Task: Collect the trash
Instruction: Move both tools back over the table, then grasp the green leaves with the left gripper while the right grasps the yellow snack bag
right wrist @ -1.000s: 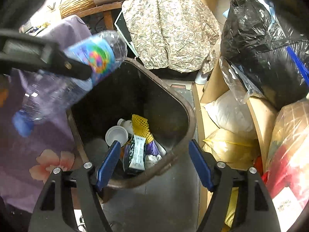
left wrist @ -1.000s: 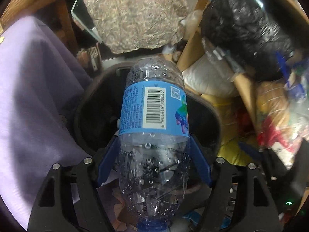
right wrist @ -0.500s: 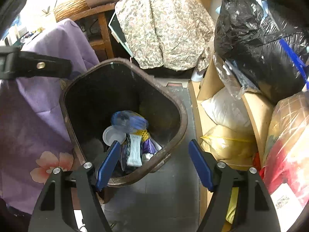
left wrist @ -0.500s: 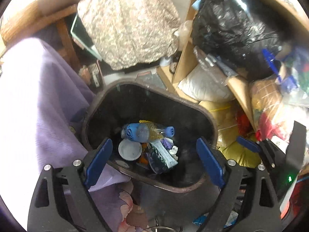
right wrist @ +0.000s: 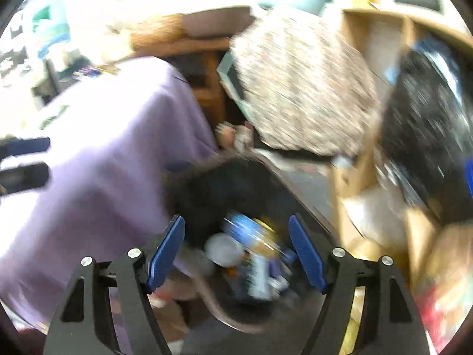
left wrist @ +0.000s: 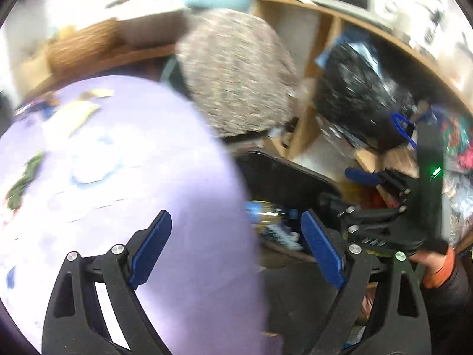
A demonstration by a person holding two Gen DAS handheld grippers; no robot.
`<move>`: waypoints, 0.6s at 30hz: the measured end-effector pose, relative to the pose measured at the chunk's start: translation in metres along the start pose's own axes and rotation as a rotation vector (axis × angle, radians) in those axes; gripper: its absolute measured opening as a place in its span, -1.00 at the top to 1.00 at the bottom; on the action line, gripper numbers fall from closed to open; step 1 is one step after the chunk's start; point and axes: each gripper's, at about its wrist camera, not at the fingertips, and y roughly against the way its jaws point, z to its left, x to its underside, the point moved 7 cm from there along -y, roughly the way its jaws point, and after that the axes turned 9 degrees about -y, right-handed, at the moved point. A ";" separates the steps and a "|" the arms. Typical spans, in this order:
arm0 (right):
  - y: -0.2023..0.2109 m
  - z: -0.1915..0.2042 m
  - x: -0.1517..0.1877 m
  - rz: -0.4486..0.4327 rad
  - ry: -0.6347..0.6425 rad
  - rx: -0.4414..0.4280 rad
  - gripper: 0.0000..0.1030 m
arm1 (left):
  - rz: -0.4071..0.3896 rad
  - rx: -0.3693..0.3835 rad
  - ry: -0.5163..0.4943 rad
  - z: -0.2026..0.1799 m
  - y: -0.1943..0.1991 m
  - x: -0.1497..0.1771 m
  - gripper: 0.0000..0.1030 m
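Observation:
The plastic bottle with the blue label point(right wrist: 248, 230) lies inside the dark trash bin point(right wrist: 236, 325) on top of other litter. It also shows in the left wrist view point(left wrist: 266, 211), in the bin point(left wrist: 283, 171). My left gripper point(left wrist: 236, 248) is open and empty, above the edge of the purple cloth point(left wrist: 118, 177). My right gripper point(right wrist: 236, 251) is open and empty above the bin; its body shows in the left wrist view point(left wrist: 384, 222). Both views are blurred.
A purple cloth-covered surface point(right wrist: 103, 162) lies left of the bin with scraps point(left wrist: 23, 183) on it. A patterned cloth bundle point(right wrist: 301, 88) stands behind. Wooden shelves point(left wrist: 307, 118) at the right hold a black plastic bag point(left wrist: 354, 94) and other bags.
My left gripper opened and dropped the bottle into the bin, then swung up and left over the purple cloth. The right gripper also tilted upward.

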 end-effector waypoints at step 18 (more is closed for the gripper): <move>-0.038 0.202 -0.055 0.078 0.356 -0.251 -0.41 | 0.061 -0.315 0.181 0.272 0.036 0.065 -0.37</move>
